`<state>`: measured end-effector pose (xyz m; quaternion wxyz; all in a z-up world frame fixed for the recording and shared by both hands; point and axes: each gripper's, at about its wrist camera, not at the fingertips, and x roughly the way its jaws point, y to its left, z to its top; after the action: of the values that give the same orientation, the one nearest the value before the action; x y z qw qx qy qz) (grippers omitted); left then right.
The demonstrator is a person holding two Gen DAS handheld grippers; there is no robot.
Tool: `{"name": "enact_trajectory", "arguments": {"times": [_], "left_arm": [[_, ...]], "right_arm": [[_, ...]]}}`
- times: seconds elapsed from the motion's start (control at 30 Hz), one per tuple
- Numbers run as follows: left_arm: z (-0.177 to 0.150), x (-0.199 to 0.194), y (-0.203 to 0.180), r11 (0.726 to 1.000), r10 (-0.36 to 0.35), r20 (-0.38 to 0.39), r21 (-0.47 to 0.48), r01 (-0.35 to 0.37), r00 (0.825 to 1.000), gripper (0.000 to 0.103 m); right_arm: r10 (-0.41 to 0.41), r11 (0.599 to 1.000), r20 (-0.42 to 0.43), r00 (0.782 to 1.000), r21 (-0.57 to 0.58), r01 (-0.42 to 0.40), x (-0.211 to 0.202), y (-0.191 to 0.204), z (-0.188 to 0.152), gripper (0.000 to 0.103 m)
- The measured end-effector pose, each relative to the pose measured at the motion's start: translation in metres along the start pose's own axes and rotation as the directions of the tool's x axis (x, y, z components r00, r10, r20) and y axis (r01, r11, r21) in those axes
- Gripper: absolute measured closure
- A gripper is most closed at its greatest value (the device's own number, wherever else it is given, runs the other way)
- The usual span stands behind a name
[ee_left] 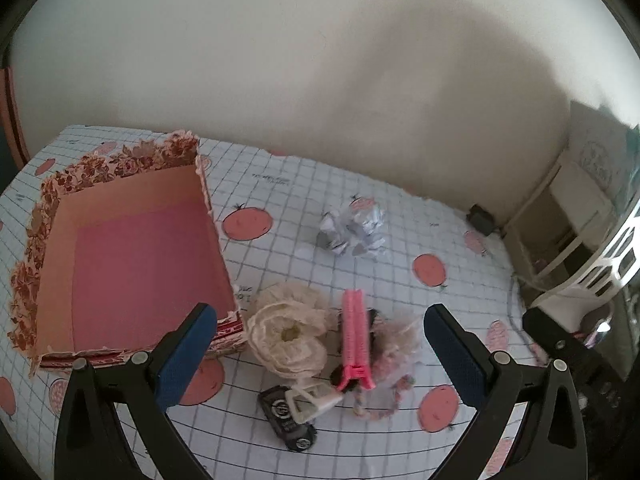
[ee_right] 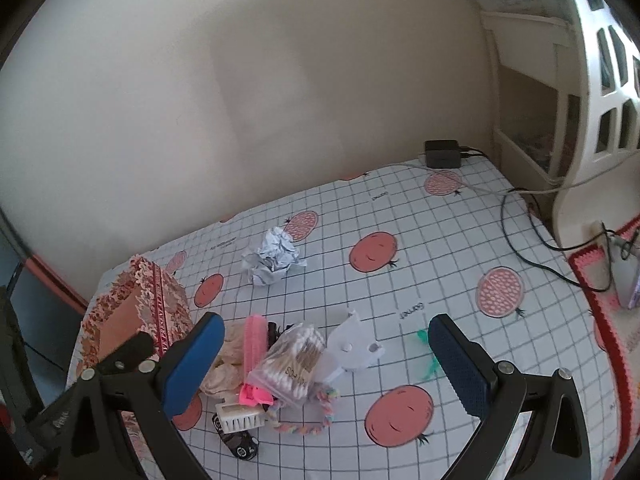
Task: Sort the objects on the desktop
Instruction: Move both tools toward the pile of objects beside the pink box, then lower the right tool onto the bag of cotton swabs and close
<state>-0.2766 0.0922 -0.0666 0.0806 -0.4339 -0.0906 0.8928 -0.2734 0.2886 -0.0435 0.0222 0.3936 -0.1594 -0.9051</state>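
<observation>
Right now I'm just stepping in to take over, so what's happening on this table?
A person holds two grippers, both open and empty, above a cluttered checked tablecloth. The left gripper hovers over a pile: cream crocheted flower, pink hair clip, bag of cotton swabs. The floral-edged cardboard box beside it looks empty. A crumpled paper ball lies apart. Nothing looks sorted yet.

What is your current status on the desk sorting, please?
Left gripper open, empty, above the pile. Right gripper open, empty. Floral box empty; pink hair clip, cotton swabs, crumpled paper unsorted. Nothing blocking.
</observation>
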Motion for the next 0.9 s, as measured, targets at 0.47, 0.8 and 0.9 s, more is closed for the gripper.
{"name": "enact_trajectory", "arguments": {"times": [0.47, 0.8, 0.9], "left_arm": [[-0.013, 0.028, 0.024, 0.998, 0.041, -0.052, -0.04, -0.043, 0.998, 0.0], [-0.015, 0.026, 0.038, 0.996, 0.049, -0.047, -0.073, -0.053, 0.998, 0.0], [-0.014, 0.021, 0.04, 0.995, 0.041, -0.041, -0.085, -0.044, 0.998, 0.0]], "right_arm": [[0.025, 0.997, -0.076, 0.997, -0.066, -0.03, 0.046, 0.025, -0.021, 0.0], [0.034, 0.999, -0.09, 0.995, -0.038, -0.038, 0.048, 0.033, -0.024, 0.0], [0.03, 0.998, -0.063, 0.998, -0.047, -0.033, 0.042, 0.038, -0.02, 0.0]]}}
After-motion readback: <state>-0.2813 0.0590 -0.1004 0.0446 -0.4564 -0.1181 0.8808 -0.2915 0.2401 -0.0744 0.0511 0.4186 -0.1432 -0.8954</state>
